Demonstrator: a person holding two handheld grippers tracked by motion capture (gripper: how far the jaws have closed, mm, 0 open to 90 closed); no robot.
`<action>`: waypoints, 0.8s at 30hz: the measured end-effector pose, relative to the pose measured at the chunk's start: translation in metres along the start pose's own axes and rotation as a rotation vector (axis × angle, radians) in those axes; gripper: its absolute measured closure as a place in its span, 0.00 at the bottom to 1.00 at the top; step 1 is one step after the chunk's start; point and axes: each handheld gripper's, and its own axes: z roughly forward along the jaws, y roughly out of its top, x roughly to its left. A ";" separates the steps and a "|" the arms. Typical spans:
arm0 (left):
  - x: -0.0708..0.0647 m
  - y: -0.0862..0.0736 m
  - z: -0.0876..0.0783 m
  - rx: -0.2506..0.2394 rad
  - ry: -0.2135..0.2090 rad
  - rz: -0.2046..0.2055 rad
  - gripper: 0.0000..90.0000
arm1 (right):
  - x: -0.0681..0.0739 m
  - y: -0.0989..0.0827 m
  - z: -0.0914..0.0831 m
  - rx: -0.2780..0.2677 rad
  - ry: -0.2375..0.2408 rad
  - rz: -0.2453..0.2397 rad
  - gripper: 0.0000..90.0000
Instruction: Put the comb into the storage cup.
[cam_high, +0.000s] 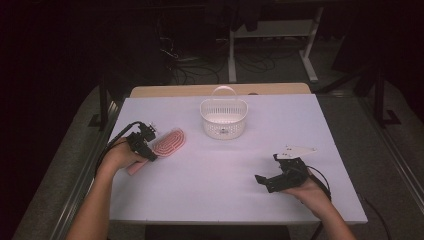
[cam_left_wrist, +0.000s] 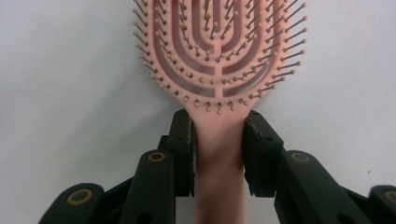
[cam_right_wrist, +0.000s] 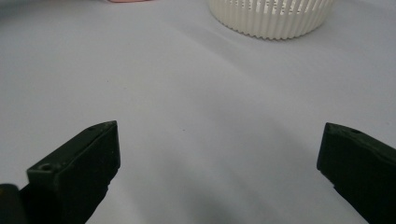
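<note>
Left gripper view: hand-held gripper (cam_left_wrist: 218, 154) clamps hairbrush (cam_left_wrist: 219, 60).

Dim room, lit tabletop, soft focus

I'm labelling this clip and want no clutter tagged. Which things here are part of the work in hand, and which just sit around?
In the job:
- pink hairbrush, bristles up, handle between the left claw's pads
- left claw, closed on that handle

Lying about:
- white basket, behind the brush
- right claw, open above bare table
</note>
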 end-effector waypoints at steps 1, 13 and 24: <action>0.000 0.000 0.000 0.000 0.000 0.000 0.77 | 0.000 0.000 0.000 0.001 0.000 0.000 0.00; 0.000 -0.002 -0.001 -0.011 -0.004 -0.007 0.78 | -0.001 0.000 0.000 0.002 0.002 0.003 0.00; 0.004 -0.011 -0.013 -0.088 -0.022 -0.037 0.78 | -0.001 0.000 0.000 0.002 0.002 0.004 0.00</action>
